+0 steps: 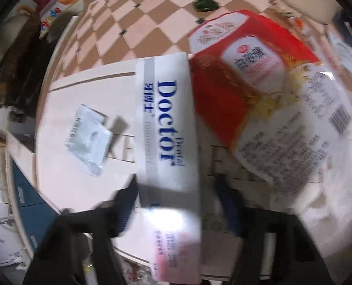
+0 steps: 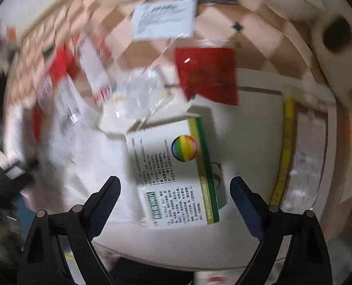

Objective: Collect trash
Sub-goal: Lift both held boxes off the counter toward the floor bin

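A long white toothpaste box (image 1: 169, 123) printed "Doctor" runs lengthwise between the fingers of my left gripper (image 1: 177, 180), which points down at the white table (image 1: 64, 178). The left pad sits against the box's edge. A narrow gap shows at the right pad, so the gripper reads as open in this blurred view. My right gripper (image 2: 176, 185) hangs wide open over a white carton (image 2: 173, 178) with a green and yellow stripe and a rainbow ball, which lies flat between the fingers, apart from both.
A red and white sugar bag (image 1: 259, 90) lies right of the toothpaste box, a small pale sachet (image 1: 88, 137) to its left. Beyond the carton are a red packet (image 2: 206, 76), clear plastic wrap (image 2: 138, 95) and a white paper (image 2: 164, 19). A yellow-edged tray (image 2: 287, 147) sits right. Checkered floor (image 1: 152, 11) lies beyond the table edge.
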